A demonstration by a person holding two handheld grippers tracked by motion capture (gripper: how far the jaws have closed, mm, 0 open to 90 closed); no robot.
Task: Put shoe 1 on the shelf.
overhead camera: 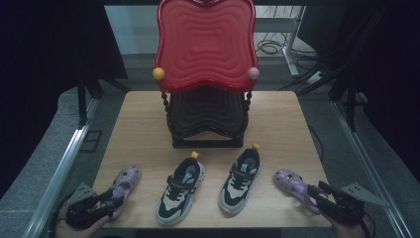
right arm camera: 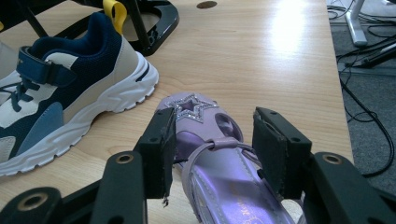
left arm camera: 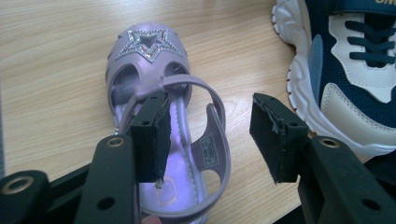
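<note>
Wooden table (overhead camera: 148, 124): purple sandals (overhead camera: 124, 186) toes pointing away, lengthwise.

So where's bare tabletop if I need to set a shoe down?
Bare wood flanks the red rack: the table's far-left and far-right areas. The front row is crowded: left sandal, two sneakers, right sandal, narrow gaps between.

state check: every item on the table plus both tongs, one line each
Left purple star sandal: flat on the table, strap raised, left tongs straddling its heel end.
Right purple star sandal: flat, upright, between the right tongs' jaws.
Left navy-and-white sneaker: upright, strap closed, untouched.
Right navy-and-white sneaker: upright, untouched.
Two-tier shoe rack with red wavy top shelf: standing, both shelves bare.
Left tongs: open.
Right tongs: open.
</note>
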